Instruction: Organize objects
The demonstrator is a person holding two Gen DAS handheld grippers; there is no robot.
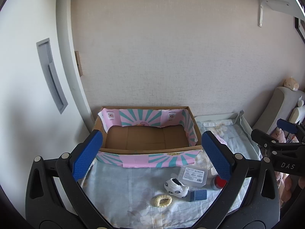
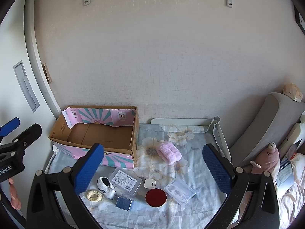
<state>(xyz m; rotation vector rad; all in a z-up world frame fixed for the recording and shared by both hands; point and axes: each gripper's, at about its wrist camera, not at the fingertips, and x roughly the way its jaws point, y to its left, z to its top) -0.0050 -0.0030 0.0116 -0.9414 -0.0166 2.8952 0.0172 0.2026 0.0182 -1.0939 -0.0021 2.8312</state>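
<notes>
"DAS" is printed on the right claw (image 2: 153, 168), "Robot.AI" on the left claw (image 1: 150, 153). Both hang released above the surface (image 2: 190, 133); the cardboard box (image 2: 99, 133) sits ahead-left of the right claw, the red lid (image 2: 156, 197) just below.

Left wrist view hangs above the near table edge, looking down and forward at the cardboard box (image 1: 148, 133), dead ahead at twelve o'clock. Right wrist view sits further right, box (image 2: 99, 133) at ten o'clock. Both share the box, floral cloth (image 1: 129, 187) (image 2: 190, 143) and wall.
</notes>
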